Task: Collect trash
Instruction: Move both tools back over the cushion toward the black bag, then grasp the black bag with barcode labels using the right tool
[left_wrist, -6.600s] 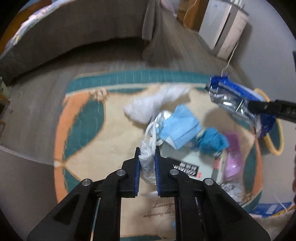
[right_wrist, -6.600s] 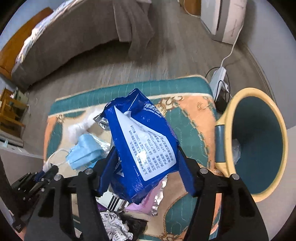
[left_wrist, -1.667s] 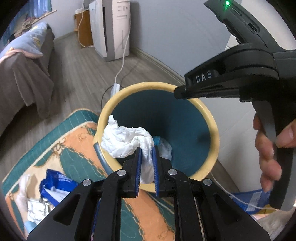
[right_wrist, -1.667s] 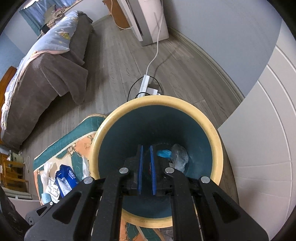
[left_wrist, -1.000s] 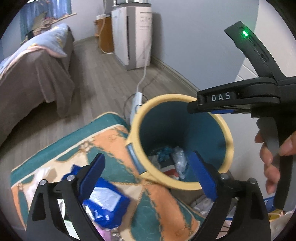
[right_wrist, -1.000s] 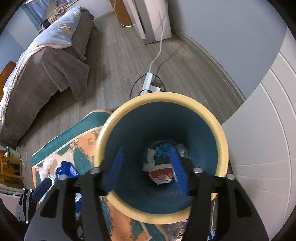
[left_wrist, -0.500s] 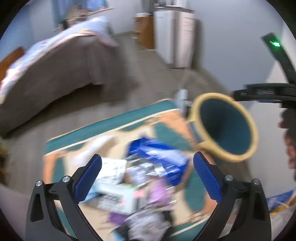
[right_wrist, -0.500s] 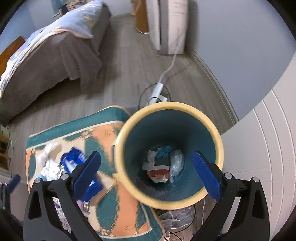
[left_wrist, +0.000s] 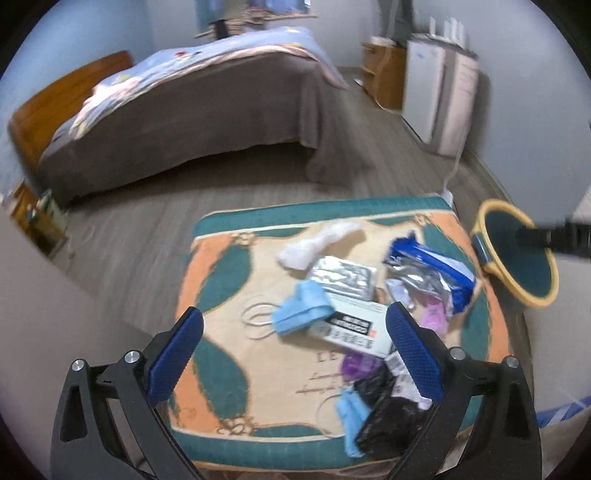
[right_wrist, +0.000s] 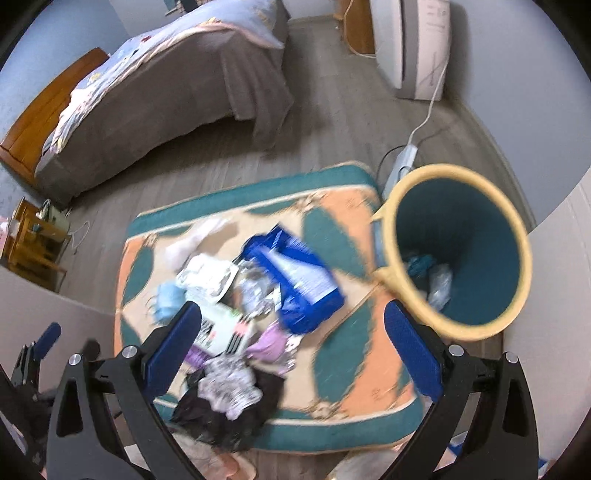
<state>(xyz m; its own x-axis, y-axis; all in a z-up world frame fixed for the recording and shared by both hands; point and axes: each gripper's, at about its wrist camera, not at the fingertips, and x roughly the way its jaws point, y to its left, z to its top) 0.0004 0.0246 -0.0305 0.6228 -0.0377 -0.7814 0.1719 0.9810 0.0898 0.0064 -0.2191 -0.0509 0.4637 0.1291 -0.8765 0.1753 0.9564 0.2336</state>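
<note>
Trash lies on a teal and orange rug (left_wrist: 221, 280): a blue wrapper (left_wrist: 432, 266), a light blue face mask (left_wrist: 301, 308), a white box with black print (left_wrist: 351, 325), a white tissue (left_wrist: 314, 245), a silver pack (left_wrist: 343, 277) and a black bag (left_wrist: 388, 410). A yellow-rimmed teal bin (right_wrist: 458, 247) stands at the rug's right edge with some trash inside. My left gripper (left_wrist: 295, 354) is open and empty above the rug's near side. My right gripper (right_wrist: 291, 347) is open and empty between pile and bin. The blue wrapper (right_wrist: 295, 280) lies left of the bin.
A bed with a brown cover (left_wrist: 192, 110) stands behind the rug. A white appliance (right_wrist: 417, 48) stands by the far wall with a cable and power strip (right_wrist: 402, 162) near the bin. A small wooden table (right_wrist: 33, 236) is at the left.
Both grippers opened and dropped their trash into the bin, then pulled back. The left view swung from the bin to the rug pile; the right view backed away from the bin.
</note>
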